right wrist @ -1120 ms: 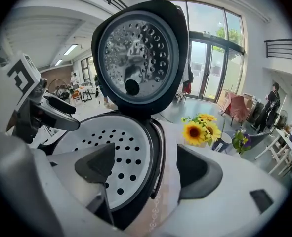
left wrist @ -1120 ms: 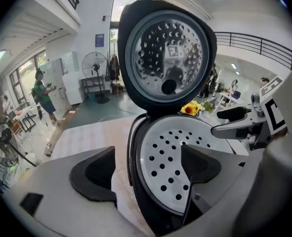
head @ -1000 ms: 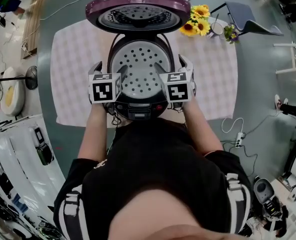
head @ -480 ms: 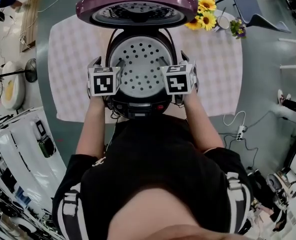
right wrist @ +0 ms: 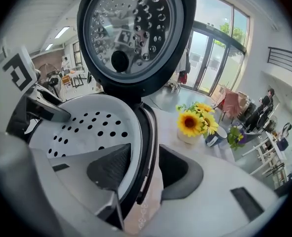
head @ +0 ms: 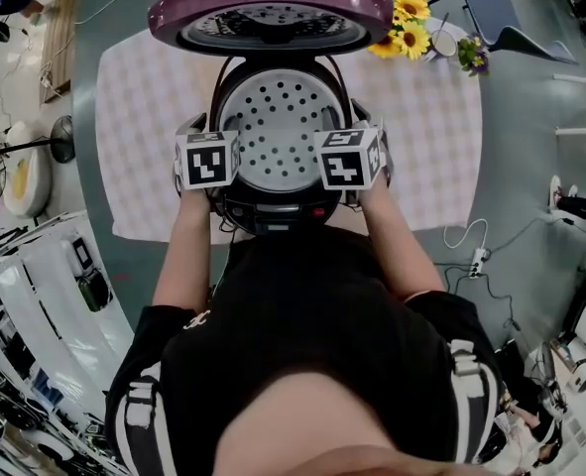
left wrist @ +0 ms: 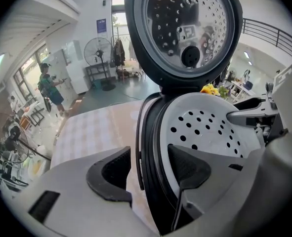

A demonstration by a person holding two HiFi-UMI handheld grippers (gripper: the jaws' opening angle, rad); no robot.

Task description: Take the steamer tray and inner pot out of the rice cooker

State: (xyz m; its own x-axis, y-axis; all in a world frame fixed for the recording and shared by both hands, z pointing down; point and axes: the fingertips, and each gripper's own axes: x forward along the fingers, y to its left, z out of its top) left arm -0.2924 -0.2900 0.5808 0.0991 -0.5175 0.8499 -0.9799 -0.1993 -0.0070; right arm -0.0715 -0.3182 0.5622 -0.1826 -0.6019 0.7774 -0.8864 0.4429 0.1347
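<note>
**A:** Closest in, the left gripper [left wrist: 146, 154]. Its jaws have just been closing and now stand half-spread astride the rim of the rice cooker [left wrist: 150, 132]. The inner pad is over the steamer tray [left wrist: 205, 127]. The outer pad is outside, with a sliver of cloth [left wrist: 94, 127] showing beside it, so there's no pinch yet.

**B:** The right gripper [right wrist: 145, 154] mirrors it. Its jaws were also just closing and are part-spread over the opposite rim, with nothing clamped.

**A:** The tray sits between the two grippers, seated in the cooker. The inner pot must be under it, out of sight.

**B:** I'd catch only the tray's lip, not the cooker wall or its wire handle. Squeeze both sides evenly and lift straight up, keeping it level.

**A:** Mind the raised lid [left wrist: 185, 28] beyond the jaws, and the sunflowers [right wrist: 191, 122] further out on the right.
</note>
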